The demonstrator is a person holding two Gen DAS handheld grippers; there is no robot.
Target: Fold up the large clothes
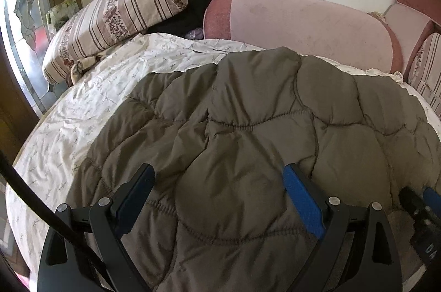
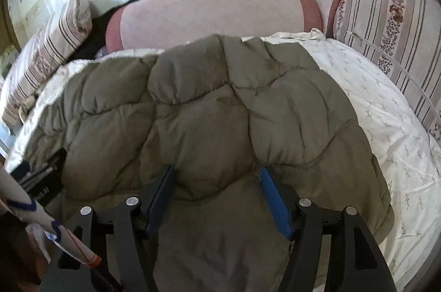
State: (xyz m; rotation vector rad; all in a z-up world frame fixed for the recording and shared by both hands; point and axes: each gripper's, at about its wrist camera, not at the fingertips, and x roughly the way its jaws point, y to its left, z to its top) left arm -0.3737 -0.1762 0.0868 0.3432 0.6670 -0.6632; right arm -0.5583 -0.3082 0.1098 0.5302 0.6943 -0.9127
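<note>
**Inspector:** Right, what are you seeing on your screens?

**Operator:** I am looking at an olive quilted jacket [image 1: 248, 126] lying spread across a white floral sheet [image 1: 69, 126] on the bed. Its near edge is running under both tools.

**Inspector:** Left tool?

**Operator:** I am seeing the left gripper [image 1: 220, 195] hovering over the jacket with its jaws standing wide apart. Padding is lying between the blue pads [image 1: 303, 203], but they are not pressing on it.

**Inspector:** Right tool?

**Operator:** I am reading the right gripper [image 2: 217, 187] as apart too. A puffed fold is bulging up between its fingers; whether the pads are touching it, I cannot tell.

**Inspector:** Surroundings?

**Operator:** I am noting a striped pillow [image 1: 115, 19] at far left and a pink bolster [image 1: 297, 24] lying along the wall behind the jacket.
</note>
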